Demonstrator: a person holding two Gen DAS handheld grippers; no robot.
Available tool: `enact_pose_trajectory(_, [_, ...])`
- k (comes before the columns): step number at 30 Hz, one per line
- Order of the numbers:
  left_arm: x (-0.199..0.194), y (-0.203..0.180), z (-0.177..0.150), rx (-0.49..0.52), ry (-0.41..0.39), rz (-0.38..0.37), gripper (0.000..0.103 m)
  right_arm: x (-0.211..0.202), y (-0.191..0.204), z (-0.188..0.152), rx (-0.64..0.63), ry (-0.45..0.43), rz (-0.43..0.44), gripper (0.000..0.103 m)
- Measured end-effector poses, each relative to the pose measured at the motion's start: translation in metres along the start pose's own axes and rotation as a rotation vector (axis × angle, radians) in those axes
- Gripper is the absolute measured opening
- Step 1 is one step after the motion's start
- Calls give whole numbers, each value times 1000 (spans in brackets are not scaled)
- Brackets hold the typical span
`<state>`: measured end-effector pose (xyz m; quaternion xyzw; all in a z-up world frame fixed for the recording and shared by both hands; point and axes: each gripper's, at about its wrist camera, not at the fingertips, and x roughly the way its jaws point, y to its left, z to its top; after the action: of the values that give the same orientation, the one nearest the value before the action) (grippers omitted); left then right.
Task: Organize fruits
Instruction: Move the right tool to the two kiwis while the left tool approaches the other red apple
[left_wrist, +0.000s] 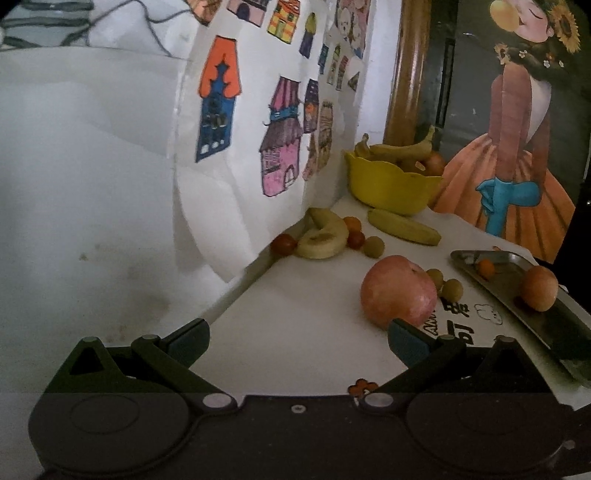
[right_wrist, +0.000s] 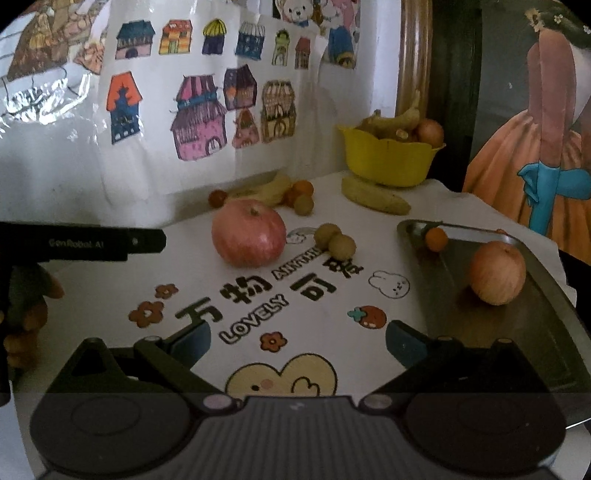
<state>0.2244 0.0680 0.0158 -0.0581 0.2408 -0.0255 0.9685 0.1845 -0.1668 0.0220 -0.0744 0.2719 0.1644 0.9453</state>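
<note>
A large pink apple (left_wrist: 398, 290) (right_wrist: 248, 232) rests on the white printed mat, two pale grapes (left_wrist: 445, 285) (right_wrist: 334, 239) beside it. My left gripper (left_wrist: 295, 336) is open, its right finger close to the apple. A metal tray (left_wrist: 517, 291) (right_wrist: 546, 332) on the right holds a smaller apple (left_wrist: 539, 283) (right_wrist: 497, 272) and a small orange fruit (left_wrist: 486, 268) (right_wrist: 436, 239). The yellow bowl (left_wrist: 388, 184) (right_wrist: 388, 158) at the back holds bananas and an onion-like fruit. My right gripper (right_wrist: 295, 341) is open above the mat, nothing between its fingers.
A banana (left_wrist: 404, 226) (right_wrist: 375, 196) lies before the bowl. A curved banana (left_wrist: 325, 236) with small red and green fruits sits by the wall. Drawings of houses (left_wrist: 258, 122) hang on the wall. The left gripper's body (right_wrist: 81, 242) shows at the left of the right wrist view.
</note>
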Motion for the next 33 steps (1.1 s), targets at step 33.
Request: enact_pose_trajectory(33, [70, -51, 23, 40, 80, -163, 102, 83, -81, 67, 60, -27, 26, 96])
